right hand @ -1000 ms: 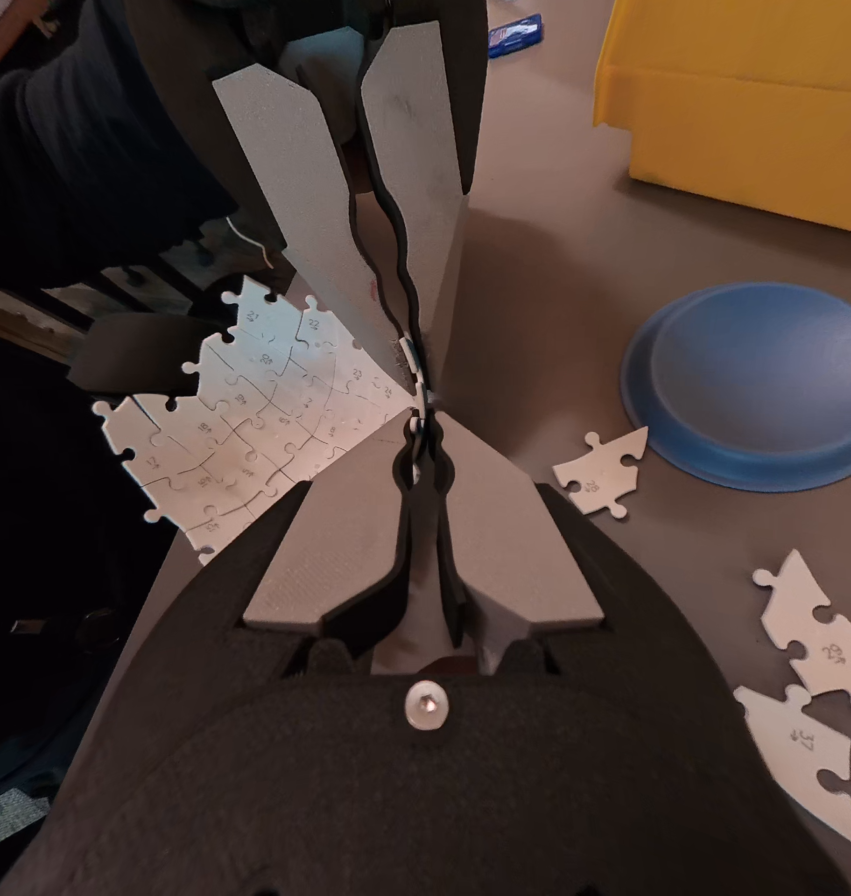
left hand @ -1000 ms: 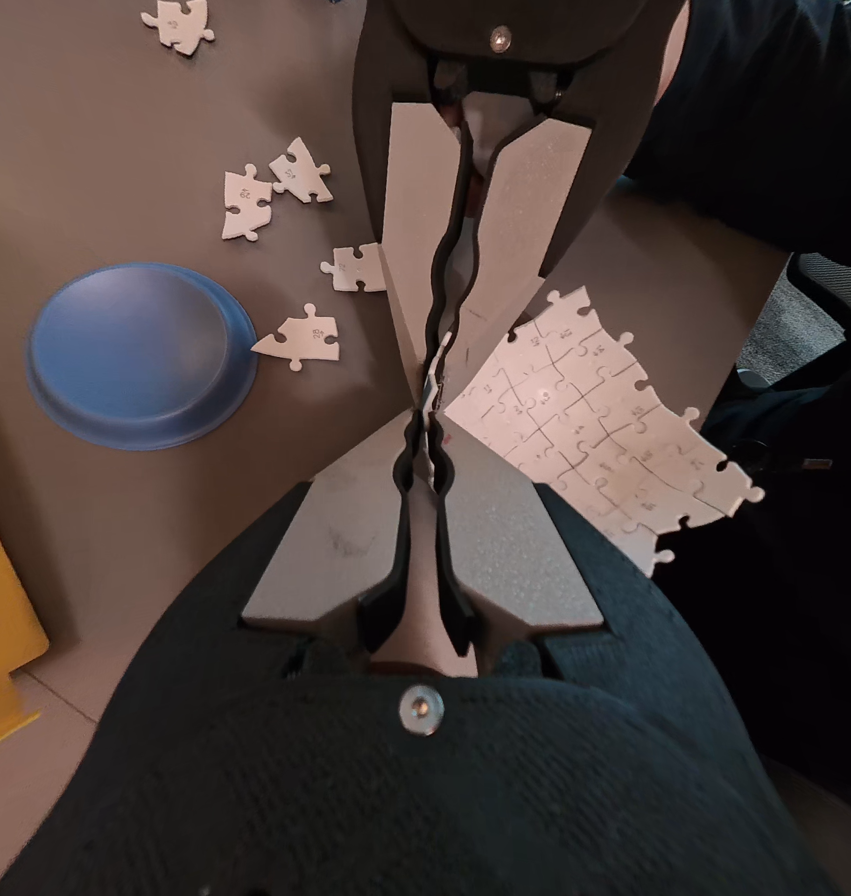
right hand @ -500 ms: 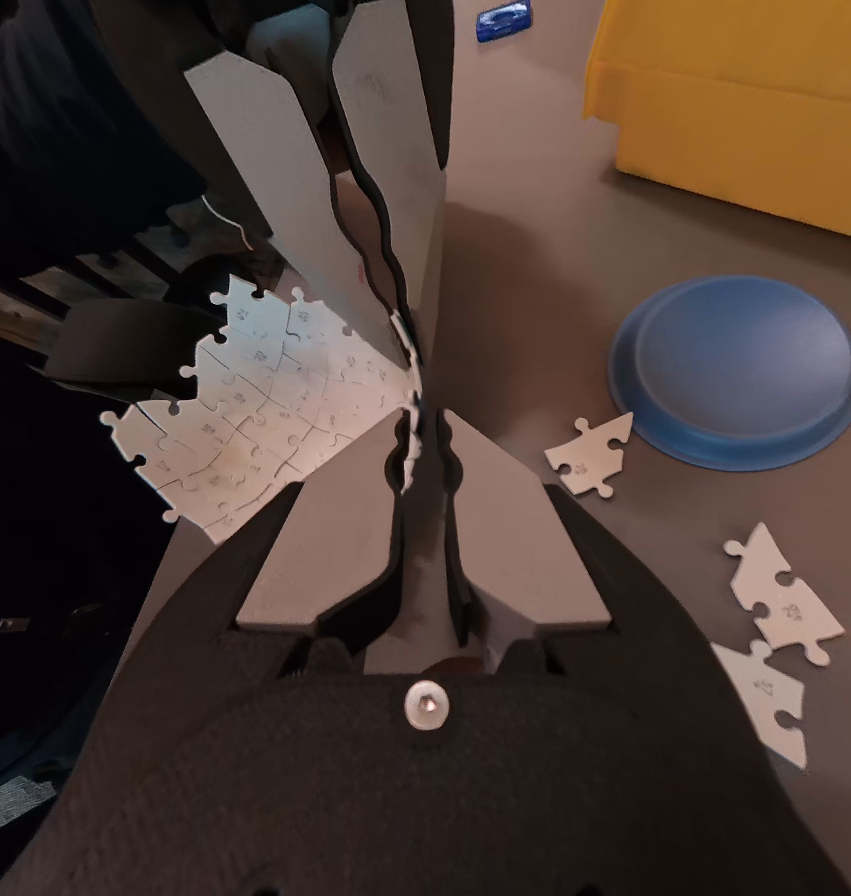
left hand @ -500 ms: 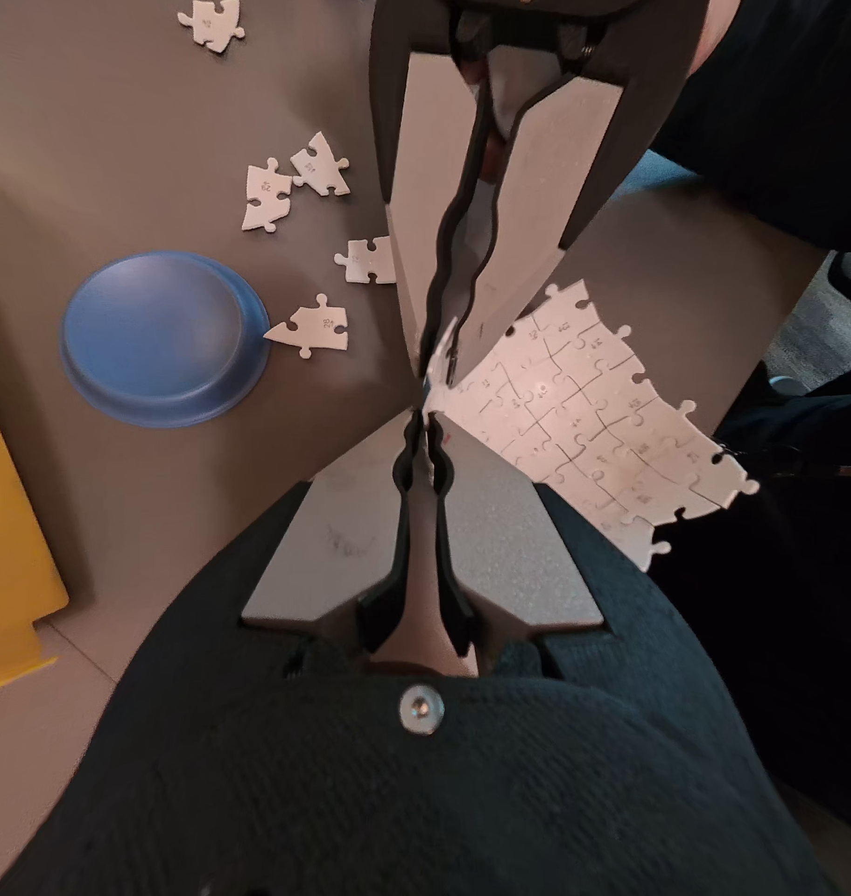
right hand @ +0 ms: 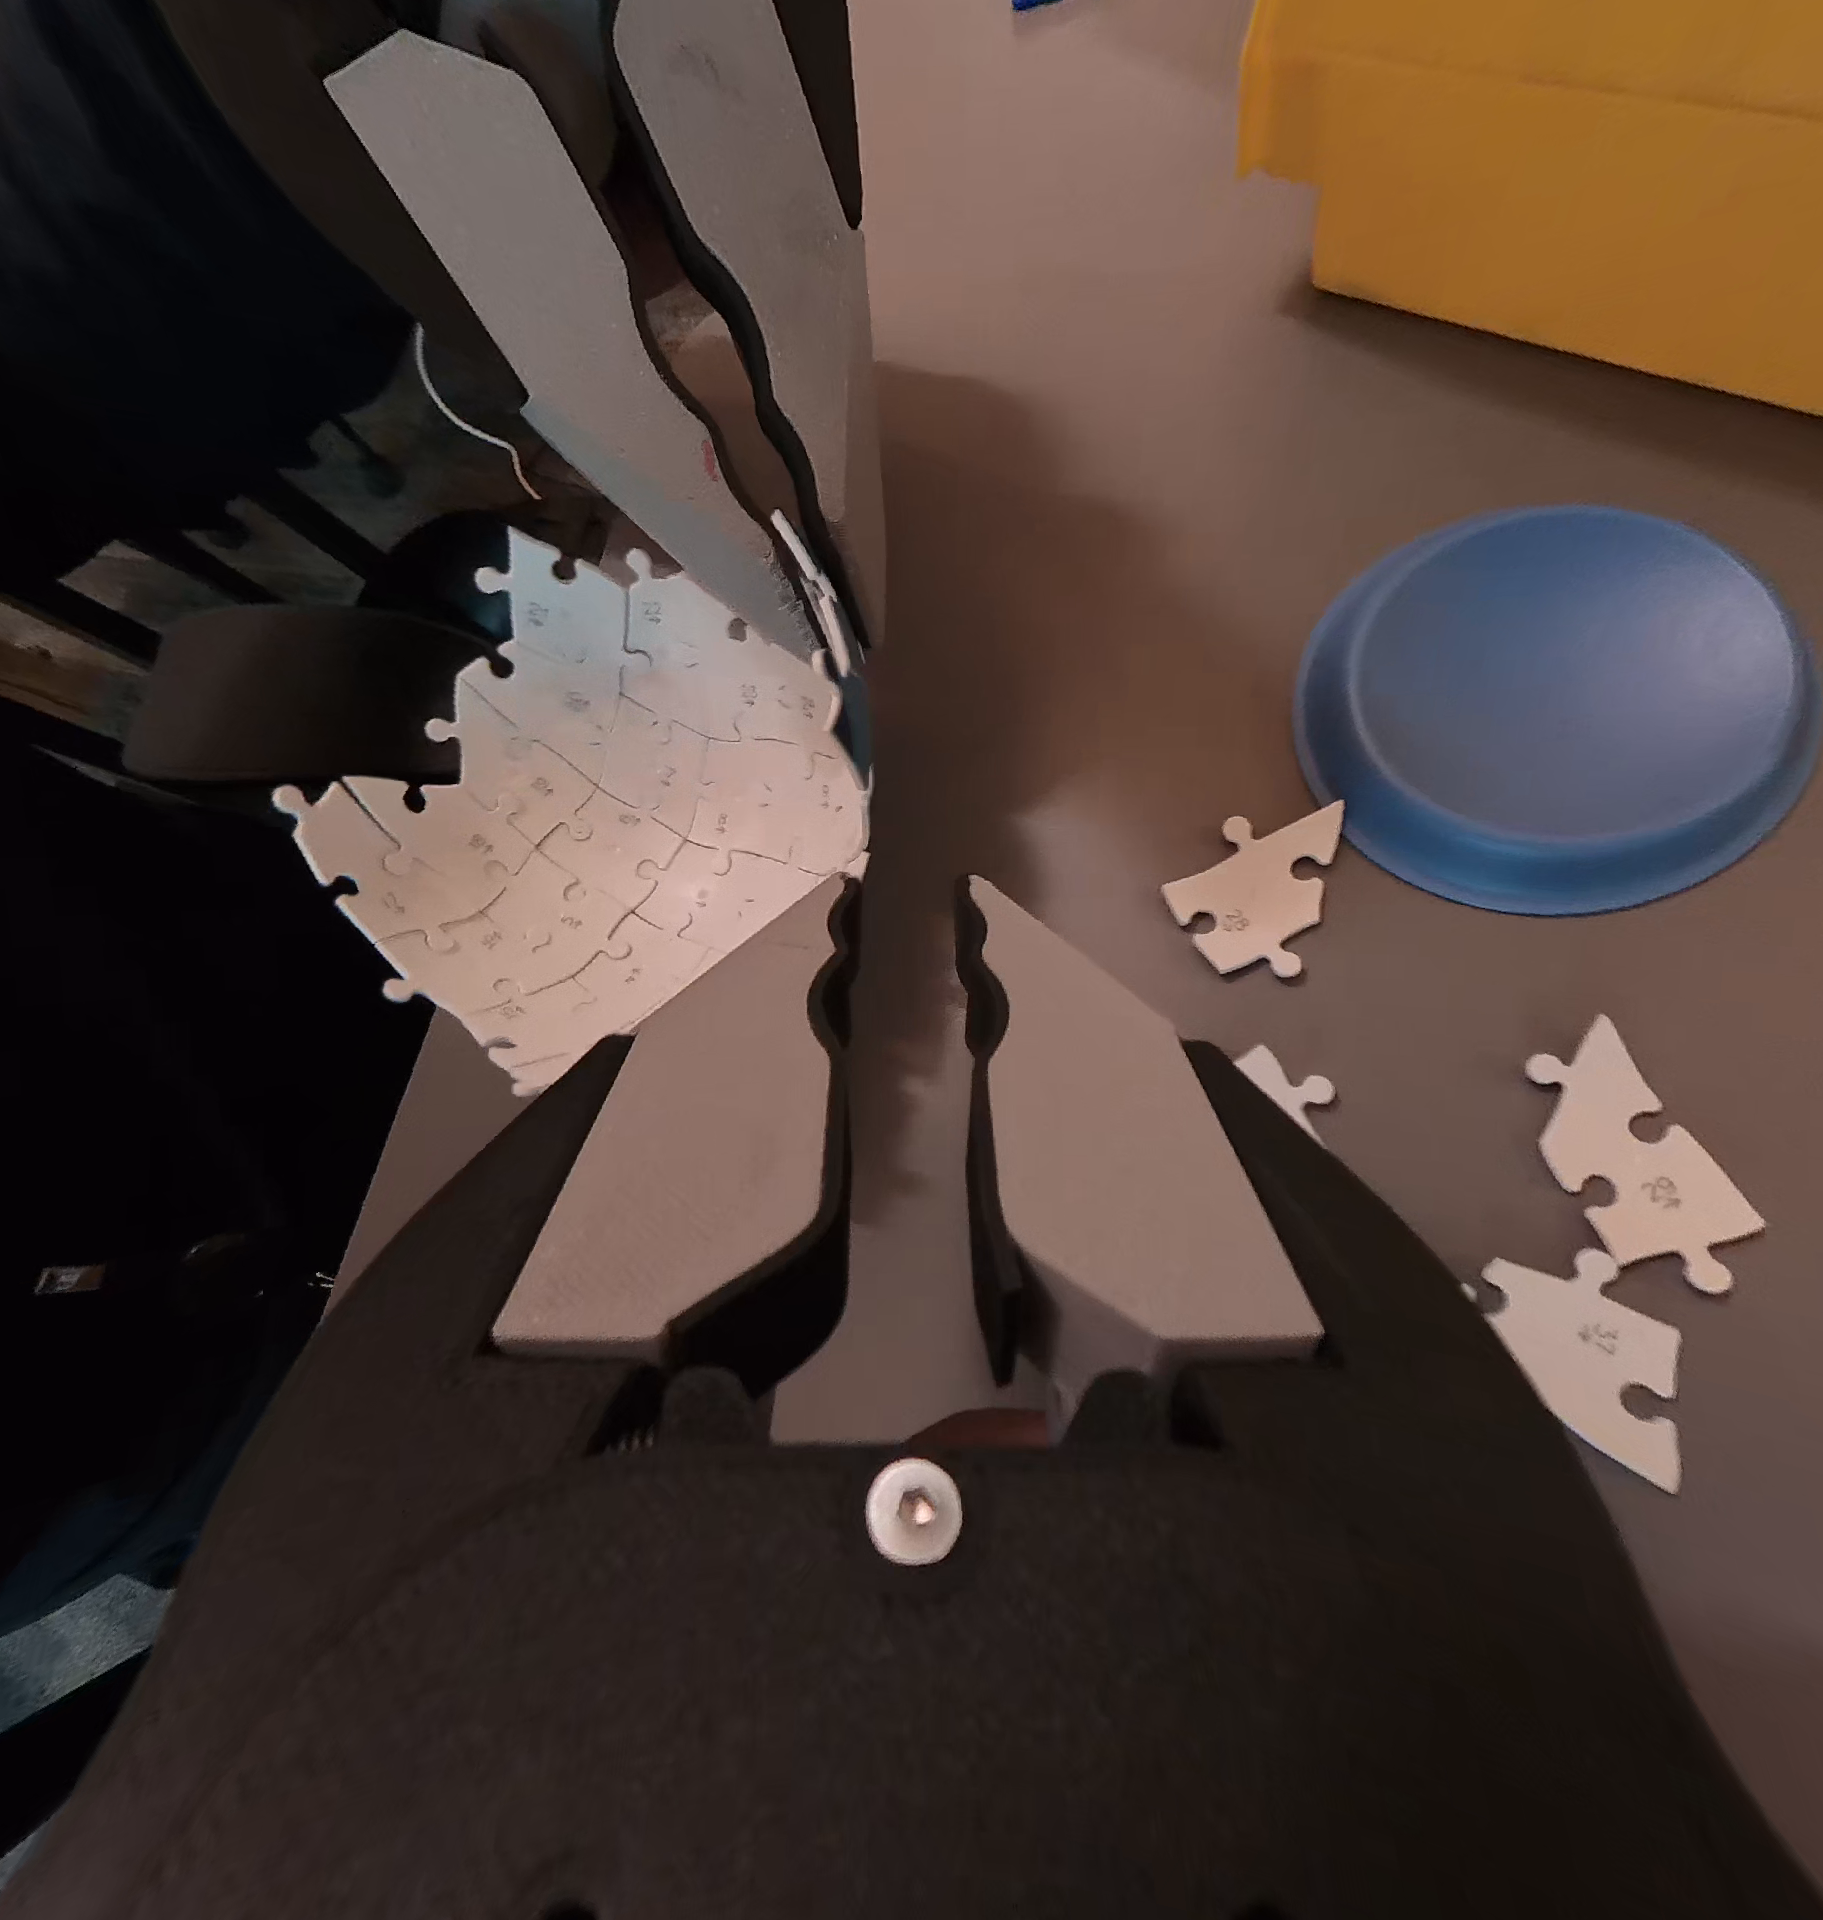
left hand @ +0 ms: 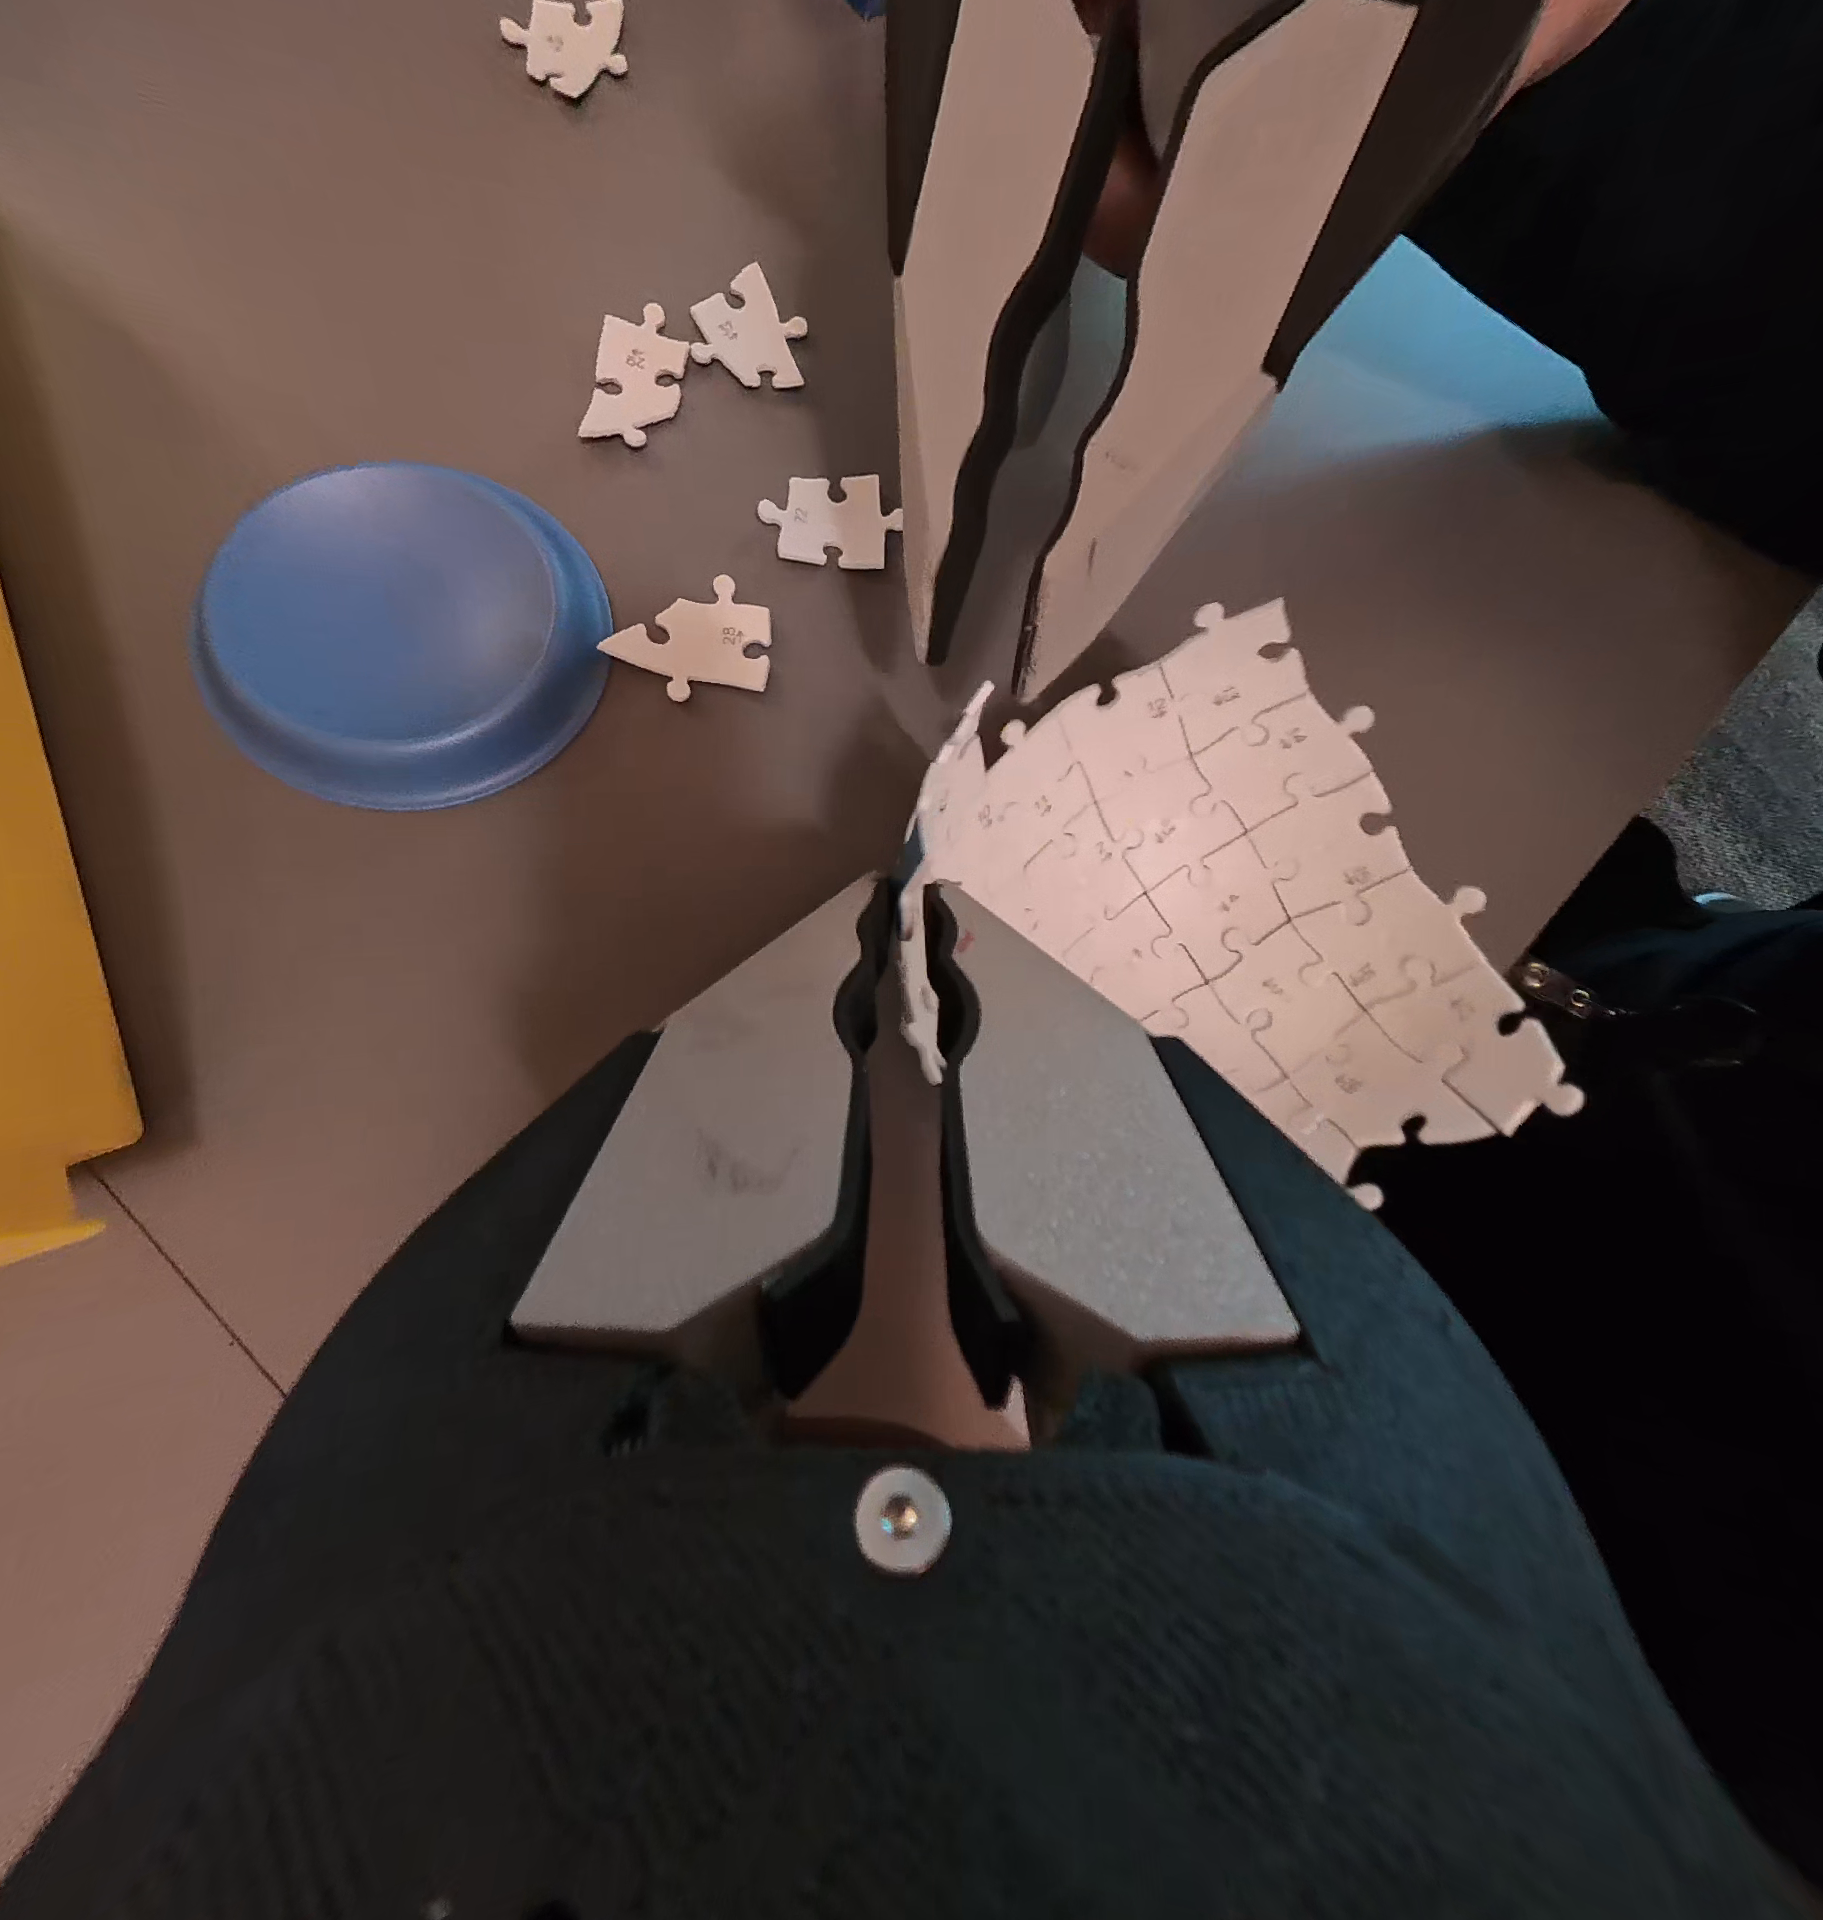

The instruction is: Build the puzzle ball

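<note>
A curved white panel of joined puzzle pieces (left hand: 1250,914) hangs in the air over the table's near edge. My left gripper (left hand: 912,899) is shut on the panel's left edge, which stands between its pads. My right gripper (left hand: 980,665) reaches in from above, open, its tips just off the panel's top corner. In the right wrist view my right gripper (right hand: 909,894) is open and empty, the panel (right hand: 626,831) lies to its left, and my left gripper (right hand: 834,644) clamps the panel's edge.
Several loose white pieces (left hand: 699,649) lie on the brown table (left hand: 263,260), also in the right wrist view (right hand: 1260,904). A blue dome-shaped stand (left hand: 398,634) (right hand: 1551,707) sits beside them. A yellow bin (right hand: 1561,187) stands beyond it. A person's dark clothing fills the side past the table edge. Spacing between my two grippers at the tips: around 5 centimetres.
My right gripper has opened, let go of the panel's edge and drawn back from it. My left gripper still holds the panel, which has lifted away from the table.
</note>
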